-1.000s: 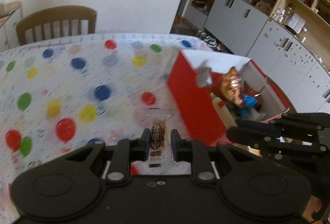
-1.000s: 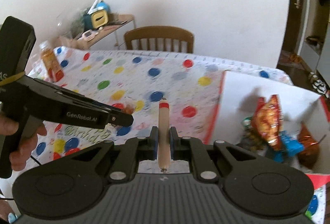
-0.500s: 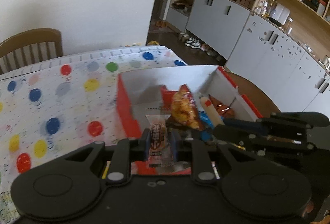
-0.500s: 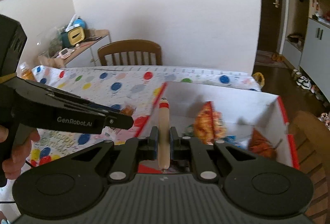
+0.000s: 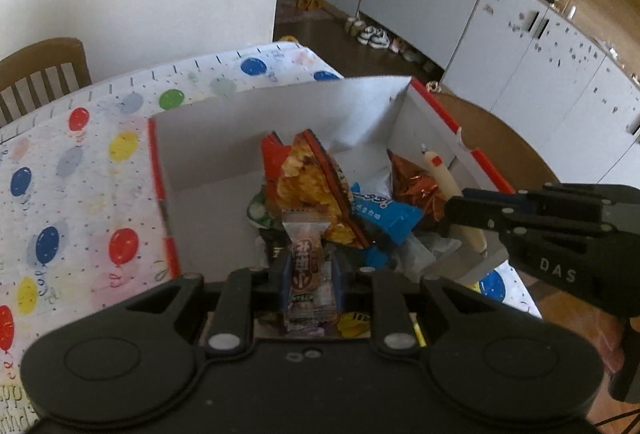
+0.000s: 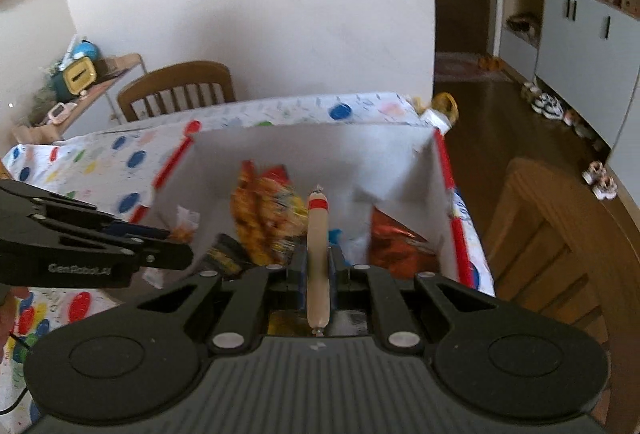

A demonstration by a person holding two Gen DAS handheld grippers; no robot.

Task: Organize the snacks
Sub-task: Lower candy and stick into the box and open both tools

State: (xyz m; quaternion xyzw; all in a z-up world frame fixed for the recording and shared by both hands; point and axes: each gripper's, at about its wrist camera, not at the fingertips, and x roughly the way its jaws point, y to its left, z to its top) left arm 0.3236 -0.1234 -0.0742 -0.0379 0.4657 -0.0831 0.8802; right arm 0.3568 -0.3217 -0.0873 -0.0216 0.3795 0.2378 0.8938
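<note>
My left gripper (image 5: pixel 310 270) is shut on a small clear-wrapped brown snack packet (image 5: pixel 306 266), held over the near edge of the red-and-white box (image 5: pixel 208 150). My right gripper (image 6: pixel 318 266) is shut on a pale sausage stick (image 6: pixel 318 246) with a red band, also over the box (image 6: pixel 400 162). In the left wrist view the right gripper (image 5: pixel 464 218) and its sausage stick (image 5: pixel 444 186) show at the right. Inside the box lie an orange chip bag (image 5: pixel 308 186), a blue packet (image 5: pixel 384 214) and a copper foil packet (image 5: pixel 412 182).
The box sits on a table with a balloon-print cloth (image 5: pixel 80 194). A wooden chair (image 6: pixel 180 86) stands behind the table, another chair (image 6: pixel 560 246) to the right. Grey cabinets (image 5: pixel 520 34) line the far wall, with shoes (image 5: pixel 372 34) on the floor.
Both grippers have swung right from over the tablecloth to over the box, each keeping its snack. The box now fills the middle of both views.
</note>
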